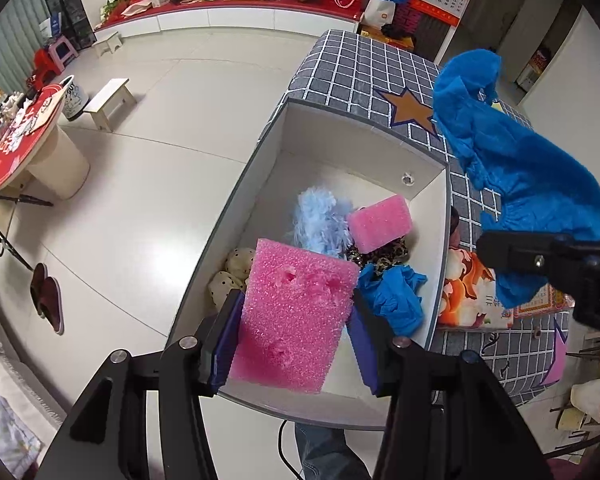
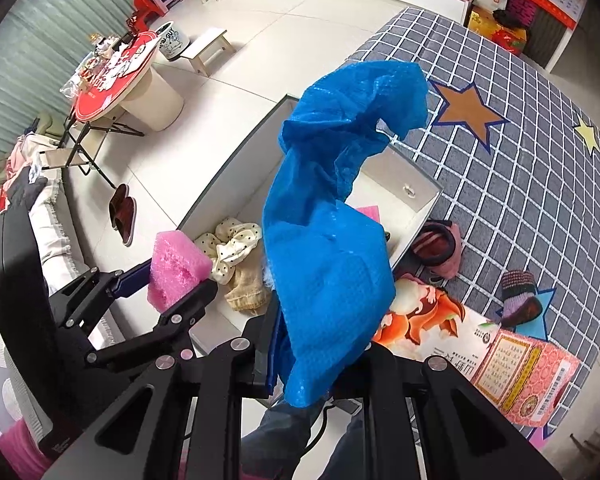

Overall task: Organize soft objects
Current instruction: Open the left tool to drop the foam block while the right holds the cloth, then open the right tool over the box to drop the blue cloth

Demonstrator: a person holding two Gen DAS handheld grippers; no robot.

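Nearest the left wrist camera, the left tongs are partly closed on a pink rectangular block of bubbly foam, pads pressing its two long edges. The block's long axis runs along the fingers, pointing steeply down into the white open-topped cardboard box. It hangs directly over the box's near end, so the drop is straight below these tongs.

The right tongs are clamped fully shut on a crumpled blue plastic shoe cover, which stands up from the fingers, its length running away from the camera. The box lies below and to the left of it, so I judge the left hand nearer to a release.

Inside the box lie a second blue crumpled cover, a smaller pink sponge block, a pale blue fluffy piece, a leopard-print cloth and cream dotted fabric. Beyond, the grey checked cloth with stars covers the surface beside the box.
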